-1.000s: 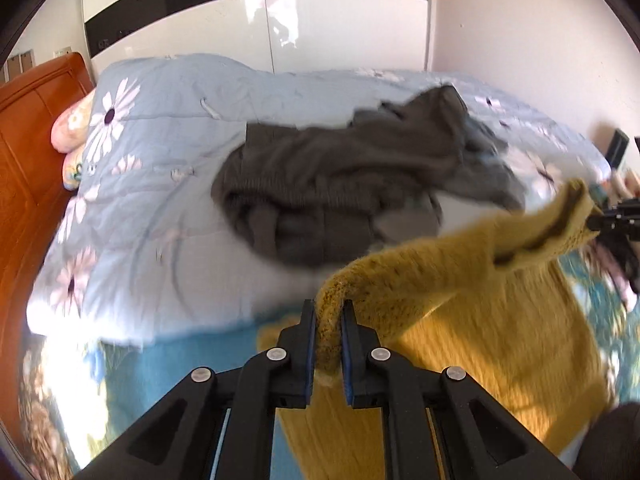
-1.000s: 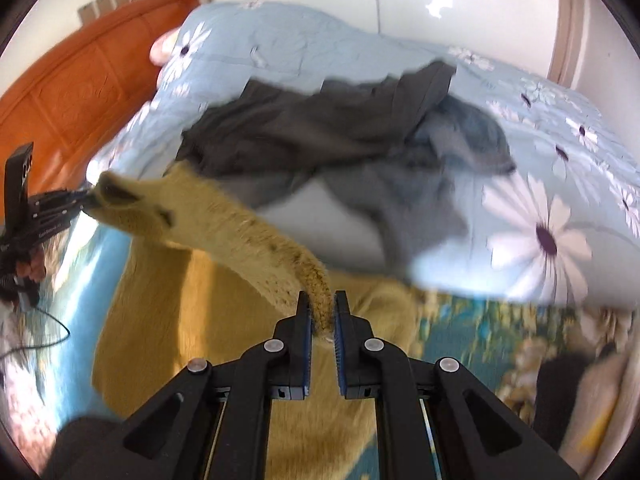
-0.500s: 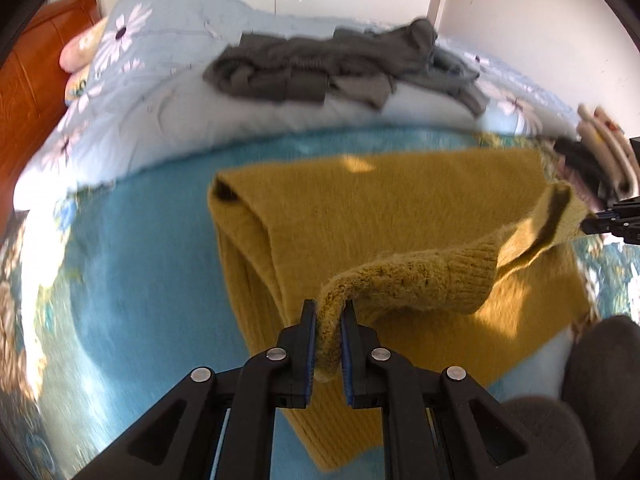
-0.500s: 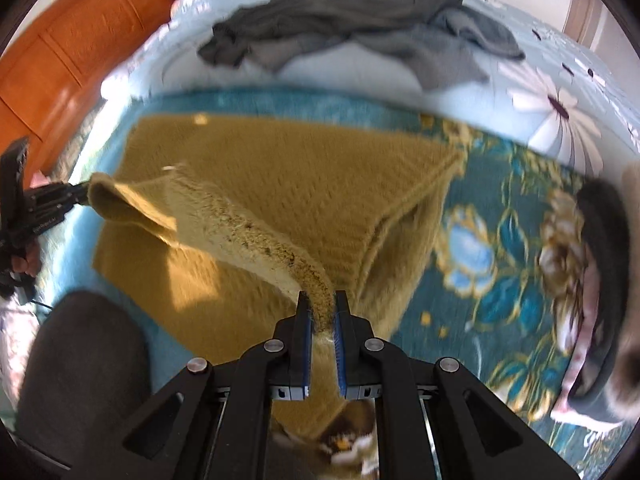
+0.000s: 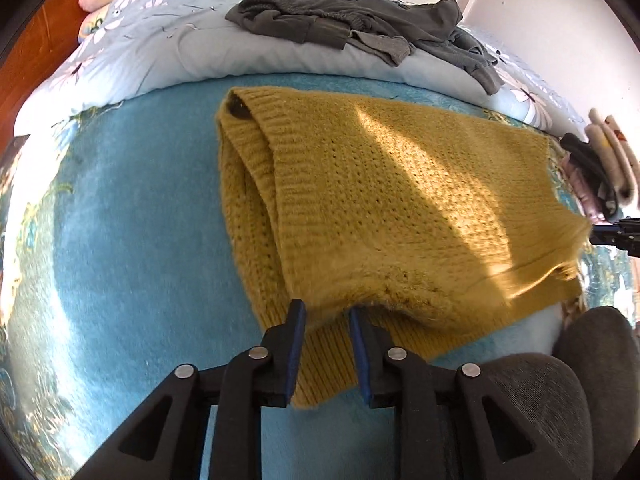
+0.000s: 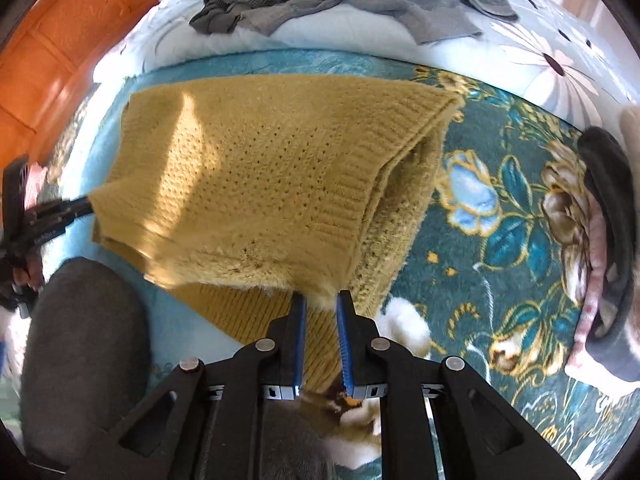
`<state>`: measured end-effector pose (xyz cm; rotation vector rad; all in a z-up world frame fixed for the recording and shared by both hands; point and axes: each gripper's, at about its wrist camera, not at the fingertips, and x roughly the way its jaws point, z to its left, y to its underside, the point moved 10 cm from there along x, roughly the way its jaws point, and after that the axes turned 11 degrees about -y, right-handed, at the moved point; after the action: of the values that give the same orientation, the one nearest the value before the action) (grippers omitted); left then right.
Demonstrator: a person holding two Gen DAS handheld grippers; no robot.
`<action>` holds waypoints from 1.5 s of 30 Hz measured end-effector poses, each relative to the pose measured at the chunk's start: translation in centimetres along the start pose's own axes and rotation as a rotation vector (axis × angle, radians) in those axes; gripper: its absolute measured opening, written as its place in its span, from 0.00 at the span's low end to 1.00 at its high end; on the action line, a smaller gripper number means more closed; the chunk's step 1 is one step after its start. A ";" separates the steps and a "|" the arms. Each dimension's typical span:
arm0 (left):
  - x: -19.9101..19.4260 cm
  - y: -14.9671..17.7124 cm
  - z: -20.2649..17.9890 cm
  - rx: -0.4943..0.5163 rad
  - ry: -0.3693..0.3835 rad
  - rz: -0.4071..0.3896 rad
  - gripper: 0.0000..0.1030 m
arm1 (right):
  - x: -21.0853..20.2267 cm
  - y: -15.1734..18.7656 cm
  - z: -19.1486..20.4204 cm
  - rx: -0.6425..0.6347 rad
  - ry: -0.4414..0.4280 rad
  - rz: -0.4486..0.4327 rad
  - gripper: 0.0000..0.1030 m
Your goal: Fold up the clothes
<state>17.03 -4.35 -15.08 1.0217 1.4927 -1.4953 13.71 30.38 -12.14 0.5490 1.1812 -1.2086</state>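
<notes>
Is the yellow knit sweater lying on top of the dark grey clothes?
No: the yellow knit sweater lies on the teal blanket, apart from the dark grey clothes on the quilt.

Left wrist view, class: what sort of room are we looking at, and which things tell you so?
Most likely a bedroom. A bed with a flowered blue quilt, a wooden headboard behind it, and clothes lying about: a mustard sweater on the blanket and a grey heap on the quilt.
</notes>
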 end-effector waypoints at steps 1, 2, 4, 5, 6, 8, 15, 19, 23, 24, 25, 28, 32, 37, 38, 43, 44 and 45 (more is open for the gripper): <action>-0.3 0.1 0.2 -0.013 0.006 0.002 0.28 | -0.6 0.0 0.0 0.011 -0.011 -0.011 0.14; -0.5 0.2 0.4 -0.028 0.011 0.004 0.29 | -1.2 0.1 0.1 0.021 -0.021 -0.020 0.14; -0.8 0.4 1.2 -0.088 0.032 0.013 0.35 | -2.5 0.1 0.0 0.063 -0.051 -0.043 0.15; -1.0 0.5 1.7 -0.128 0.049 0.018 0.36 | -3.0 0.1 -0.1 0.100 -0.082 -0.055 0.15; -1.0 0.5 2.0 -0.184 0.080 0.029 0.38 | -3.5 0.1 -0.1 0.141 -0.117 -0.068 0.16; -0.6 0.8 2.4 -0.296 0.160 0.064 0.41 | -3.6 0.1 -0.1 0.243 -0.211 -0.113 0.24; 1.7 2.1 2.5 -0.593 0.330 0.204 0.43 | 1.0 2.4 -1.7 0.753 -0.468 -0.201 0.37; 1.9 1.7 2.2 -0.666 0.370 0.227 0.50 | 3.8 3.8 -2.0 0.879 -0.472 -0.203 0.37; 2.5 0.8 1.3 -0.727 0.407 0.253 0.53 | 4.2 3.2 -2.7 0.902 -0.445 -0.232 0.37; 2.9 0.6 1.1 -0.742 0.408 0.268 0.54 | 4.2 2.8 -2.9 0.902 -0.444 -0.246 0.37; 3.2 0.6 0.9 -0.757 0.401 0.278 0.54 | 4.4 2.6 -3.0 0.903 -0.440 -0.252 0.37; 3.9 0.9 0.8 -0.794 0.381 0.288 0.54 | 4.8 2.1 -3.3 0.898 -0.424 -0.262 0.37; 3.7 0.4 0.1 -0.791 0.364 0.257 0.50 | 4.7 1.5 -3.2 0.857 -0.397 -0.285 0.27; 2.9 -0.4 -0.4 -0.805 0.363 0.204 0.11 | 3.9 1.1 -2.5 0.769 -0.383 -0.309 0.13; 2.4 -0.8 -0.5 -0.795 0.356 0.184 0.11 | 3.6 1.1 -2.4 0.758 -0.381 -0.318 0.13; -0.2 -1.8 -0.6 -0.752 0.346 0.100 0.10 | 2.2 1.3 -2.2 0.725 -0.351 -0.375 0.11; -0.1 -1.5 -0.5 -0.748 0.333 0.106 0.10 | 2.1 1.6 -2.4 0.732 -0.335 -0.374 0.11; 0.1 -1.1 -0.3 -0.744 0.317 0.116 0.10 | 2.3 1.9 -2.4 0.742 -0.325 -0.359 0.11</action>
<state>15.96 -4.04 -14.70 0.8734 1.9540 -0.6036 14.30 32.09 -15.54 0.6615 0.5363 -1.9809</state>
